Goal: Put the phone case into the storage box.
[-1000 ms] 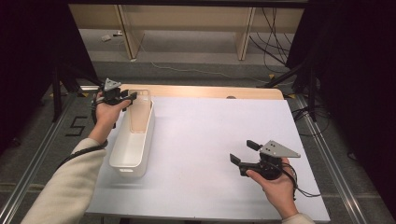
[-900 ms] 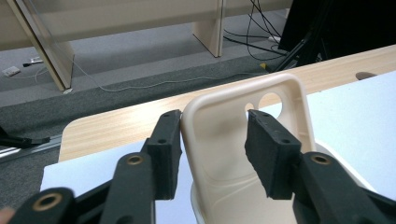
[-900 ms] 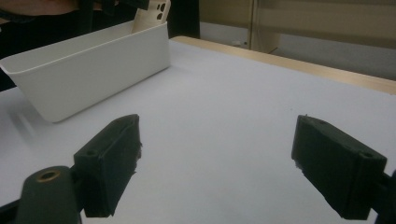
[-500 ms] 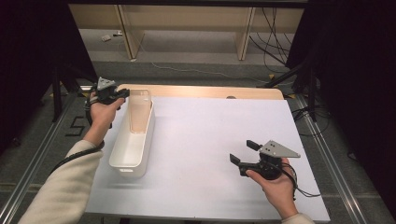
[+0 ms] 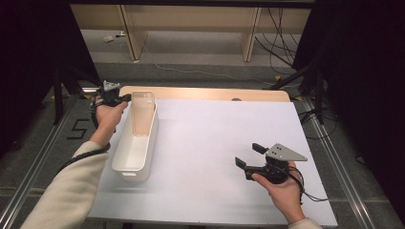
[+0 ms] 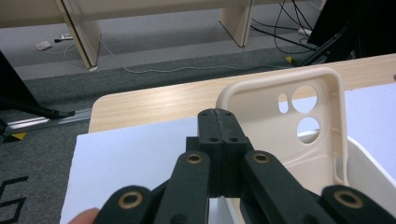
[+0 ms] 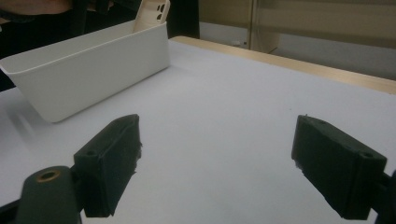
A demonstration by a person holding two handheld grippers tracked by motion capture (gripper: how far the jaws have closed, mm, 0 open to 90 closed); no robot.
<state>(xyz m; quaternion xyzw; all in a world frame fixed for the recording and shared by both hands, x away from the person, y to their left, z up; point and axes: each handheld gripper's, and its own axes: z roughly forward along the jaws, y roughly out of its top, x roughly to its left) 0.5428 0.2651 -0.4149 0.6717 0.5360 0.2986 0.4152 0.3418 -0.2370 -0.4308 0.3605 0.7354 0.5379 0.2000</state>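
Note:
A beige phone case [image 5: 142,114] stands upright in the far end of a long white bin [image 5: 126,164] at the table's left. My left gripper [image 5: 127,98] is just left of the bin's far corner. In the left gripper view its jaws are shut [image 6: 224,116] with nothing between them. The case [image 6: 289,130] rises just beyond and right of the tips, camera holes at its top. I cannot tell whether they touch. My right gripper [image 5: 248,155] is held open over the white mat at the front right, wide and empty [image 7: 217,158]. From there the bin [image 7: 84,70] and case [image 7: 152,14] are far off.
A white mat [image 5: 215,143] covers the wooden table [image 5: 205,93], whose far edge shows as a bare strip. Metal rails run along both sides. Cables lie on the floor beyond the table [image 5: 282,28], near wooden furniture legs [image 5: 248,38].
My left gripper has drawn back a little to the left, away from the bin's far end. The case stays standing in the bin. The right gripper has not moved.

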